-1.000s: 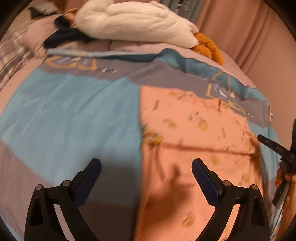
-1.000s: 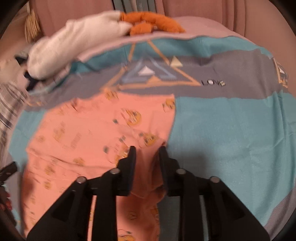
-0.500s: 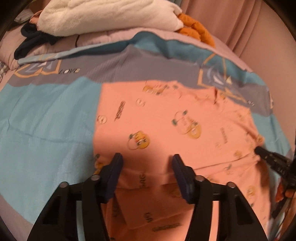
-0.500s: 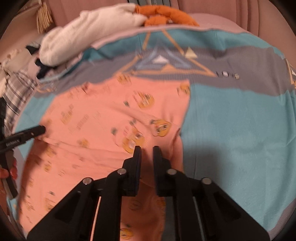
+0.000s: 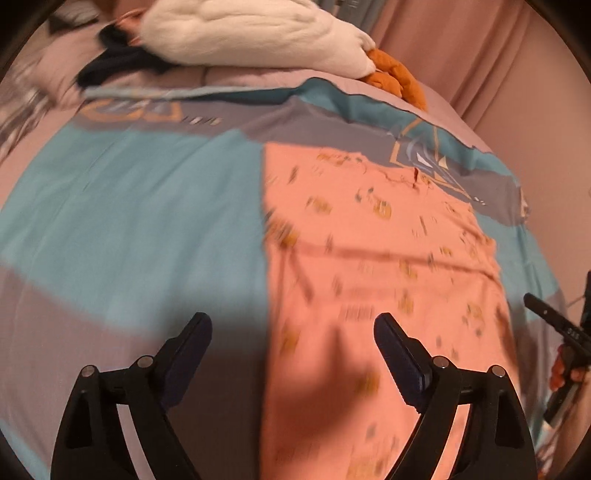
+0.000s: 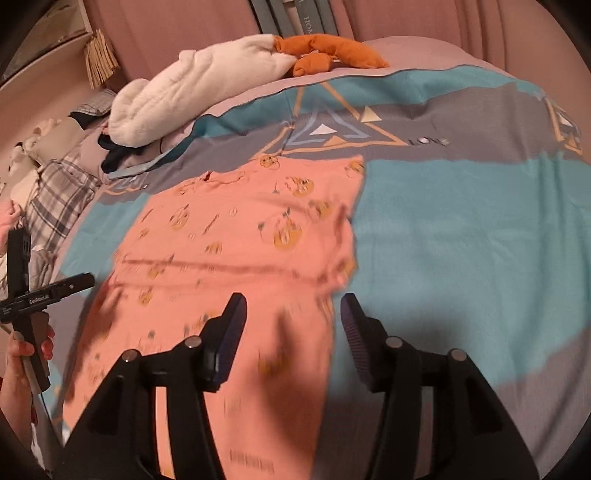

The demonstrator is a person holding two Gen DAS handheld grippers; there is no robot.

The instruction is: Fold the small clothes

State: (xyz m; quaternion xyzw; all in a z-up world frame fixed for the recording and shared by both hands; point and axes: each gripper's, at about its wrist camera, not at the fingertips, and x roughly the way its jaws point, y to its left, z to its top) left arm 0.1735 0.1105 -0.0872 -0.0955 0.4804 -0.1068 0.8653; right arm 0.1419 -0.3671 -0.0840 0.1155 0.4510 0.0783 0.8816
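A salmon-pink garment (image 5: 376, 266) with small yellow prints lies flat on the bed cover, with a fold line across its middle (image 6: 236, 236). My left gripper (image 5: 291, 343) hovers over the garment's left edge. Its jaws are opening, wide apart, and nothing is pressed between them. My right gripper (image 6: 291, 321) hangs over the garment's right edge. Its jaws are opening too, and the cloth lies below them, not pinched. In each view the other gripper appears at the edge: the right one (image 5: 554, 321) and the left one (image 6: 48, 288), which a hand (image 6: 22, 350) holds.
The bed cover (image 5: 140, 214) is teal and grey with triangle prints (image 6: 332, 129). At the far end lie a white plush pillow (image 5: 251, 33), an orange soft toy (image 6: 325, 48) and dark clothing (image 5: 114, 62). A plaid cloth (image 6: 55, 199) lies at the left, and a pink curtain (image 5: 517, 74) hangs behind.
Both grippers pinched the garment's near edge half a second ago, the right shut on it. Now both have let go, opened and drawn back, leaving the cloth folded on itself.
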